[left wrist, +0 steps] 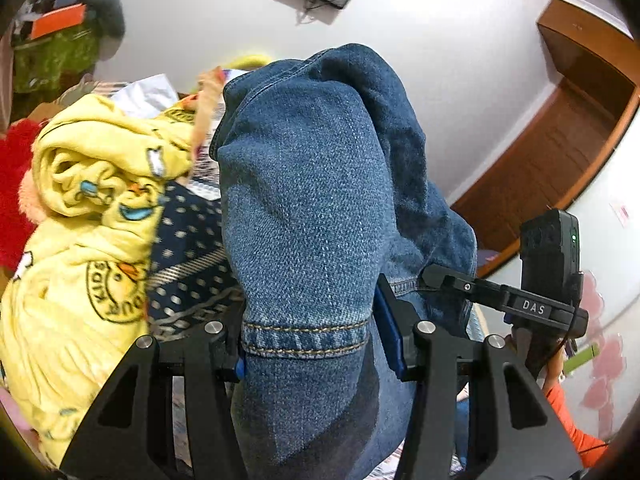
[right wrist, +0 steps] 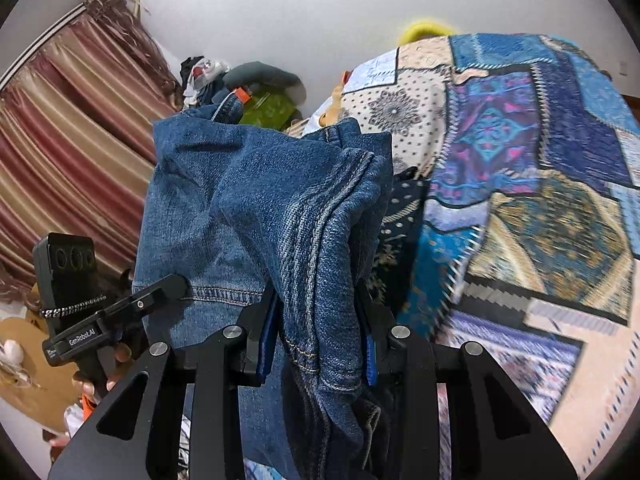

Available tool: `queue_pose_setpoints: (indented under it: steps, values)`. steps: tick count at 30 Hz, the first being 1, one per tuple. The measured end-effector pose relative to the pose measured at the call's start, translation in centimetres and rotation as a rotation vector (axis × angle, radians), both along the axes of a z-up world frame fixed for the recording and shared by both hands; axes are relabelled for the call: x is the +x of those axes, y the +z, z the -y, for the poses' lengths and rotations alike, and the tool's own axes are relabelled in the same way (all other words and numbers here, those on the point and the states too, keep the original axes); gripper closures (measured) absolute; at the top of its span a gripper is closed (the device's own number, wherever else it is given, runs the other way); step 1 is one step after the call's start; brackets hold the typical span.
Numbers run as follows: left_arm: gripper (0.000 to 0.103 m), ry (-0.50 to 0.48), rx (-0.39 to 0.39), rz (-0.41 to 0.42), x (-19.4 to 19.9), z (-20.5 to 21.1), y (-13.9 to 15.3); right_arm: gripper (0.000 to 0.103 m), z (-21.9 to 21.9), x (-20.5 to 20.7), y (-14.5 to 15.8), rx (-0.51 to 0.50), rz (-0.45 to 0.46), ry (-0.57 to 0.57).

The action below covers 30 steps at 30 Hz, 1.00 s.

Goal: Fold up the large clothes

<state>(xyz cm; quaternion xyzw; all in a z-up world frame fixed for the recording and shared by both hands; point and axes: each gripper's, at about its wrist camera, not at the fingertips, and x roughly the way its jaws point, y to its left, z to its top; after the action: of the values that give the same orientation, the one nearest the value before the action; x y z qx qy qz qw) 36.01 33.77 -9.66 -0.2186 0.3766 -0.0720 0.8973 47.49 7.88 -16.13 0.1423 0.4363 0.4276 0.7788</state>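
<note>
A pair of blue denim jeans (left wrist: 312, 200) fills the middle of the left wrist view, held up in the air. My left gripper (left wrist: 310, 340) is shut on a hemmed leg end of the jeans. In the right wrist view the jeans (right wrist: 248, 208) hang bunched with seams showing. My right gripper (right wrist: 320, 344) is shut on another hemmed edge of the same jeans. The right gripper also shows at the right of the left wrist view (left wrist: 444, 276), and the left gripper at the left of the right wrist view (right wrist: 168, 284), both touching the denim.
A yellow printed blanket (left wrist: 92, 248) and a dark dotted cloth (left wrist: 188, 264) are heaped to the left. A patchwork quilt (right wrist: 520, 184) covers the bed on the right. Striped curtains (right wrist: 68, 140) hang on the left. A wooden door frame (left wrist: 568, 128) is far right.
</note>
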Motion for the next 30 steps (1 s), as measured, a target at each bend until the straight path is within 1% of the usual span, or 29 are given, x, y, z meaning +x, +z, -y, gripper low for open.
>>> queue_pose_setpoints:
  steps: [3, 4, 6, 9, 10, 12, 13, 14, 15, 17, 19, 21, 22, 23, 24, 25, 26, 27, 28, 30]
  values:
    - [0.053, 0.021, -0.012, -0.028, 1.9, -2.0, -1.8, 0.072, -1.8, 1.1, -1.3, -0.005, -0.023, 0.002]
    - [0.053, 0.032, -0.019, -0.046, 2.9, -2.8, -2.9, 0.072, -2.4, 1.6, -1.9, -0.008, -0.035, 0.000]
    - [0.053, 0.045, -0.029, -0.078, 4.2, -3.9, -4.5, 0.072, -3.7, 3.0, -3.5, -0.028, -0.056, -0.010]
    - [0.053, 0.073, -0.043, -0.148, 6.6, -5.4, -8.1, 0.072, -5.4, 4.7, -5.7, -0.080, -0.078, -0.020]
    - [0.053, 0.086, -0.053, -0.187, 7.6, -5.9, -9.7, 0.072, -5.9, 5.3, -6.6, -0.100, -0.091, -0.026]
    - [0.053, 0.104, -0.043, -0.243, 8.8, -6.3, -11.9, 0.072, -6.6, 6.1, -8.2, -0.131, -0.111, -0.033]
    - [0.049, 0.120, -0.018, -0.252, 9.3, -6.4, -12.9, 0.072, -6.7, 6.3, -8.8, -0.131, -0.109, -0.037]
    - [0.045, 0.124, 0.005, -0.241, 9.4, -6.4, -13.2, 0.072, -6.7, 6.4, -9.1, -0.130, -0.100, -0.045]
    - [0.043, 0.122, 0.027, -0.228, 9.5, -6.2, -13.3, 0.072, -6.7, 6.3, -9.1, -0.136, -0.092, -0.052]
    - [0.039, 0.126, 0.060, -0.236, 9.6, -5.8, -13.3, 0.069, -6.9, 6.2, -9.1, -0.174, -0.071, -0.059]
    - [0.038, 0.137, 0.082, -0.249, 9.2, -5.2, -13.0, 0.062, -7.2, 5.8, -8.8, -0.228, -0.029, -0.052]
    - [0.034, 0.149, 0.105, -0.257, 8.5, -4.8, -12.7, 0.058, -7.2, 5.1, -8.7, -0.269, 0.007, -0.049]
    - [0.028, 0.158, 0.126, -0.263, 8.1, -4.4, -12.6, 0.054, -7.1, 4.5, -8.5, -0.297, 0.035, -0.050]
    - [0.025, 0.158, 0.153, -0.267, 7.6, -4.1, -12.6, 0.051, -7.1, 4.1, -8.5, -0.324, 0.050, -0.051]
    - [0.025, 0.152, 0.178, -0.271, 7.0, -3.7, -12.4, 0.049, -7.2, 4.2, -8.8, -0.345, 0.053, -0.048]
    - [0.021, 0.142, 0.223, -0.275, 6.4, -3.2, -12.5, 0.046, -7.1, 3.9, -9.1, -0.365, 0.049, -0.038]
    - [0.016, 0.143, 0.252, -0.270, 6.1, -3.3, -12.7, 0.043, -7.0, 3.7, -9.5, -0.378, 0.048, -0.029]
    - [0.013, 0.144, 0.275, -0.266, 5.5, -3.1, -12.8, 0.035, -6.9, 3.3, -9.7, -0.391, 0.052, -0.023]
    - [0.011, 0.139, 0.287, -0.264, 4.9, -2.8, -12.8, 0.028, -6.6, 2.7, -9.9, -0.408, 0.066, -0.020]
    - [0.011, 0.126, 0.287, -0.277, 3.6, -2.4, -13.1, 0.023, -6.1, 1.7, -9.9, -0.431, 0.086, -0.017]
